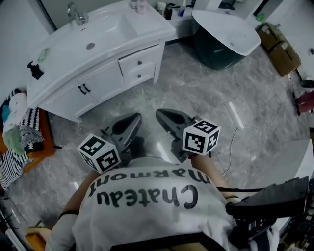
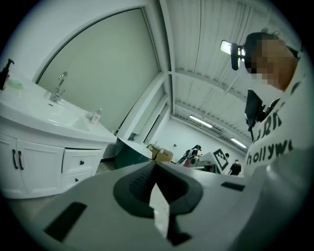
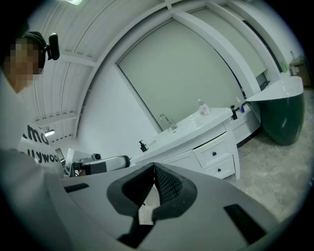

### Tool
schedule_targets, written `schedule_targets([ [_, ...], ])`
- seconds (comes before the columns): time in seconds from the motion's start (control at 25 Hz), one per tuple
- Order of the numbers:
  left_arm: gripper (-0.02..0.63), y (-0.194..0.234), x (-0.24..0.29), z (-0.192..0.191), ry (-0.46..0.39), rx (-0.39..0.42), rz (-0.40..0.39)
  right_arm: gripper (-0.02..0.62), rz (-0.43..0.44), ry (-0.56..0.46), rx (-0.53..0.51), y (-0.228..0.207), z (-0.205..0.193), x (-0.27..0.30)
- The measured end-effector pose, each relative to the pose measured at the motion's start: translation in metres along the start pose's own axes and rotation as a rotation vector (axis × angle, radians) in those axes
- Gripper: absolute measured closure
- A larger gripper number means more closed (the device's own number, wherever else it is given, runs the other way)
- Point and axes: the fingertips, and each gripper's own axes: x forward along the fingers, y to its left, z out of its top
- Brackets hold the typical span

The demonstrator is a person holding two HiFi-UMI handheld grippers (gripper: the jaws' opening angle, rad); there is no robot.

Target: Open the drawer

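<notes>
– Okay, tool state: our left gripper [image 2: 156, 165] has its tips together, nothing between them. Same for our right gripper [image 3: 154, 164]: pads meet at the tip, empty.
– Where do we have them?
– Head view: both low centre of frame, side by side just ahead of our chest, pointing up-frame over the grey marble floor [image 1: 211, 88]. Neither touches anything.
– And the target?
– White vanity [image 1: 64, 56], upper left of frame, well apart from both tools. Two stacked drawers at its right end: upper drawer [image 1: 139, 62] and lower drawer [image 1: 140, 75], one dark knob each. Both faces sit flush, so we read both as closed.
– Anything beside them?
– Cupboard doors [image 1: 100, 81] with paired dark handles just left of the drawers. Basin [image 1: 108, 27] on top, tap [image 1: 76, 13] behind it, black soap pump [image 1: 34, 70] at the counter's left end.
– Further out?
– Dark-sided tub [image 1: 223, 41] upper right, cardboard boxes [image 1: 277, 46] beyond it, pale cable [image 1: 230, 149] on the floor at right.
</notes>
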Motion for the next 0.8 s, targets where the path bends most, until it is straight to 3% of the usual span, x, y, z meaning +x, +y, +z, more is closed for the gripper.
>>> schedule_targets([
  [0.2, 0.606, -0.001, 0.027, -0.001, 0.015, -0.016, -0.030, 0.584, 0.015, 0.016, -0.021, 0.004, -0.005, -0.002],
  [0.4, 0.606, 0.003, 0.047, 0.003, 0.033, -0.042, -0.065, 0.584, -0.029, 0.008, -0.002, -0.017, 0.003, -0.005],
  [0.8, 0.606, 0.050, 0.085, 0.015, 0.077, -0.091, -0.062, 0.584, -0.063, 0.025, 0.054, -0.064, 0.031, 0.023],
])
